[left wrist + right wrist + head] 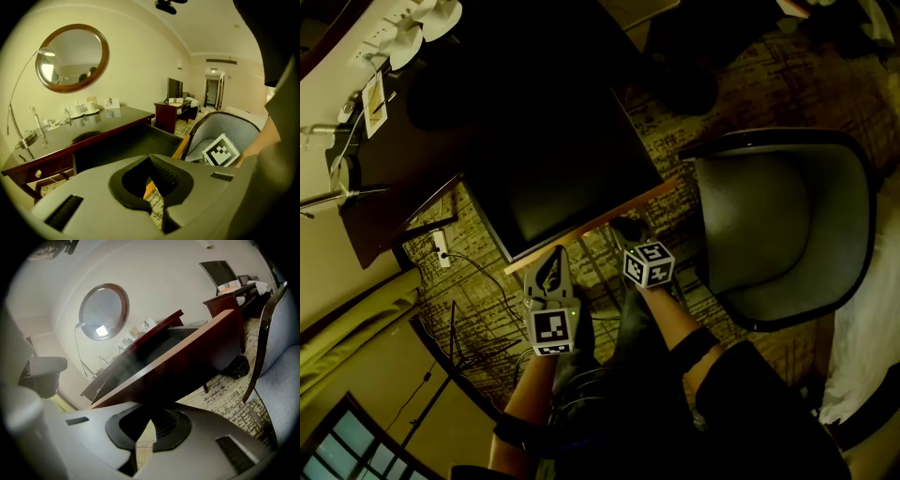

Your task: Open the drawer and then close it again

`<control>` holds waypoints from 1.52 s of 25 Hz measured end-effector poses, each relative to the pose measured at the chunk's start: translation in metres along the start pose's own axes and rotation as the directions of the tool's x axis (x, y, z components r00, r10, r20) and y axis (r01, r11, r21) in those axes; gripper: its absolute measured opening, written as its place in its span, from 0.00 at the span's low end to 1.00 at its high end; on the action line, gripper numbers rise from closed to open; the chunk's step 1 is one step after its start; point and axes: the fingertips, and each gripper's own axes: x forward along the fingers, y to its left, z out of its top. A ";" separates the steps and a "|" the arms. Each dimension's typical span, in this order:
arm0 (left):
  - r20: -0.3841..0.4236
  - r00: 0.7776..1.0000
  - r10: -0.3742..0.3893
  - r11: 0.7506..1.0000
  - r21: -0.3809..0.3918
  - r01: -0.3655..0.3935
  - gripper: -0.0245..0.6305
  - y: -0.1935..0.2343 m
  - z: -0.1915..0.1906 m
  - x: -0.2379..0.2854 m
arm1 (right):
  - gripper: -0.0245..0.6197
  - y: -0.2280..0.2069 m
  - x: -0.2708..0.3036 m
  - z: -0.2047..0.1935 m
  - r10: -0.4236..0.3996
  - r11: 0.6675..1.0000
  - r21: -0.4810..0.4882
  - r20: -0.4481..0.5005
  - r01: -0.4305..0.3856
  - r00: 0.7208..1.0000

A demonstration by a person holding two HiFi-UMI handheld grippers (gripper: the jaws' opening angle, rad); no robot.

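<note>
- The wide dark-wood drawer (591, 225) stands pulled well out of the glossy dark desk (93, 126). Its pale top edge runs slantwise at 12 o'clock from both grippers, so the opening looks done and the closing is still to do.
- The left gripper (551, 262) has its jaws pressed together on nothing. It hangs just short of the drawer front, towards that front's 8 o'clock end.
- The right gripper (628, 234) is likewise clamped empty, tip right at the front panel. In my judgement, closed jaws make a blunt pusher for shoving the drawer home.
- The grey tub armchair (787, 216) sits at 3 o'clock, clear of the drawer's path.
- No writing can be read. The marker cubes (649, 264) bear only black-and-white squares, and the cards on the desk are too small.
</note>
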 end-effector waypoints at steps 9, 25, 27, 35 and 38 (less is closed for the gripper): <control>0.004 0.998 0.057 0.997 -0.048 -0.057 0.04 0.027 -0.008 0.009 | 0.04 0.001 0.023 0.021 -0.014 1.000 -0.004 0.044 0.015 0.999; 0.029 0.986 0.165 0.984 -0.066 -0.162 0.04 0.089 -0.008 0.030 | 0.04 0.010 0.122 0.106 0.019 0.998 -0.061 0.103 -0.013 0.994; 0.032 0.983 0.180 0.981 -0.075 -0.177 0.04 0.094 -0.007 0.032 | 0.04 0.011 0.135 0.116 0.022 0.997 -0.076 0.105 -0.014 0.994; 0.037 0.970 0.239 0.966 -0.114 -0.234 0.04 0.111 -0.007 0.029 | 0.04 0.014 0.177 0.151 0.017 0.995 -0.098 0.116 -0.005 0.993; 0.030 0.965 0.261 0.958 -0.128 -0.255 0.04 0.117 -0.010 0.027 | 0.04 0.014 0.190 0.161 0.017 0.995 -0.103 0.123 -0.004 0.992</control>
